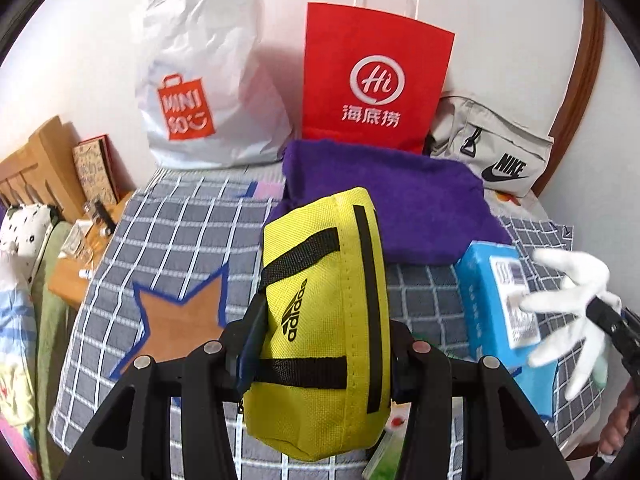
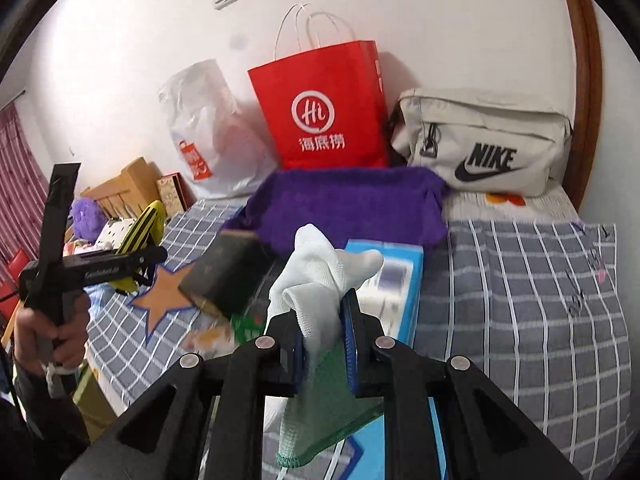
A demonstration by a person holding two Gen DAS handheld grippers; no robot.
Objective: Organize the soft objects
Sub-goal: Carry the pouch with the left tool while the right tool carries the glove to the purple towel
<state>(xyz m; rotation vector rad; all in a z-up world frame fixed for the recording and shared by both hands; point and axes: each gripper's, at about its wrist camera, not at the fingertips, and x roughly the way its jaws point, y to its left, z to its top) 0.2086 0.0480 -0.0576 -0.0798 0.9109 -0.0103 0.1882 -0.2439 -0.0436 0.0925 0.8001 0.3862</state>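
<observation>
My left gripper (image 1: 324, 344) is shut on a yellow Adidas pouch (image 1: 320, 320) and holds it above the checked cloth (image 1: 180, 220); it also shows in the right wrist view (image 2: 144, 236). My right gripper (image 2: 324, 336) is shut on a white glove with a green cuff (image 2: 316, 292), held above a blue box (image 2: 396, 276). The glove also shows at the right of the left wrist view (image 1: 568, 300). A folded purple towel (image 1: 396, 200) lies at the back of the cloth, ahead of both grippers.
Against the wall stand a white Miniso bag (image 1: 204, 80), a red paper bag (image 1: 372, 84) and a beige Nike bag (image 1: 492, 148). A brown star mark (image 1: 180, 320) is on the cloth. A dark block (image 2: 228, 272) lies left of the blue box. A wooden bedside shelf (image 1: 80, 256) is at left.
</observation>
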